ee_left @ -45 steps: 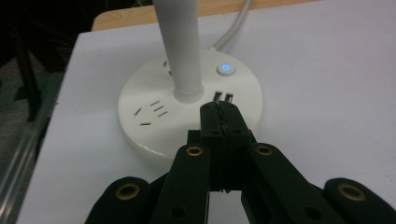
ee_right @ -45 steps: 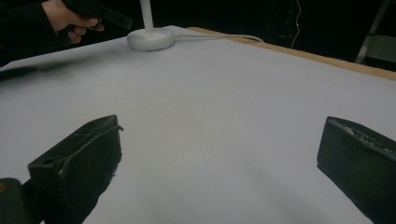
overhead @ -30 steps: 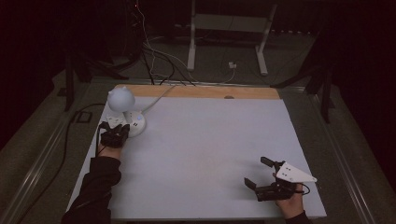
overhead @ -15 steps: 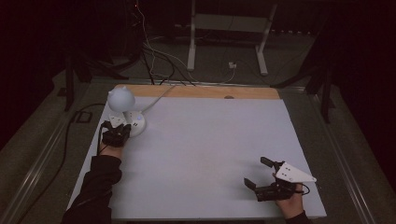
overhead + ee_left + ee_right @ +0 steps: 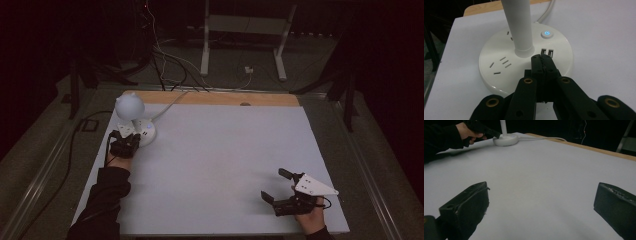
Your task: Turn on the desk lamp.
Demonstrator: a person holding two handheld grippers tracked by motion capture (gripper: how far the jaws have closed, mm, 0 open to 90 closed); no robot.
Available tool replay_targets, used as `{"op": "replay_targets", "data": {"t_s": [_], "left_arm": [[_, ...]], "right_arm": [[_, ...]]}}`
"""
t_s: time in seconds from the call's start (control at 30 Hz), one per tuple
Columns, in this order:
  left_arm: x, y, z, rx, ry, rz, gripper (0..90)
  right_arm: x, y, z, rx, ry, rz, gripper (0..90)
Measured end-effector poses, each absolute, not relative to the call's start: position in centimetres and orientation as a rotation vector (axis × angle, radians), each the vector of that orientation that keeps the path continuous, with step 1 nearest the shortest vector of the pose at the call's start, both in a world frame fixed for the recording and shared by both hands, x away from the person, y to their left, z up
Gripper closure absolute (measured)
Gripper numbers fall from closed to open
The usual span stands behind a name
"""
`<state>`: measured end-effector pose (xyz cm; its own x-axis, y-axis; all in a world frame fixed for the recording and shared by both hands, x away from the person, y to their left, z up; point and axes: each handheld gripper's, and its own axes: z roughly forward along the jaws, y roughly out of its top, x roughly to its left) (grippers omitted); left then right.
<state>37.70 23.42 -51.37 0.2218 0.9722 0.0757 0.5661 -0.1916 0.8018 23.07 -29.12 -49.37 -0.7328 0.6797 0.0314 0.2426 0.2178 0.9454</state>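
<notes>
White table first: desk lamp sits at its far-left corner, round base w/ sockets, USB ports and a lit power button, white stem rising straight up. Left gripper is right on it, jaws pressed together w/ nothing between, tips over the base top just beside the USB ports. Button lies just beyond the tips and slightly right, stem just to their left. Short push forward looks like the next call. Right gripper rests near-right, well apart from the lamp, jaws wide, holding nothing. Left is clearly the nearer hand.
</notes>
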Motion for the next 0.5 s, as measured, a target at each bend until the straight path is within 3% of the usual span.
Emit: {"op": "replay_targets", "data": {"t_s": [0.5], "left_arm": [[37.66, 23.49, -51.5, 1.845, 1.415, 0.805, 90.0]], "right_arm": [[23.09, -29.06, -49.4, 0.858, 2.114, 1.529, 0.0]]}}
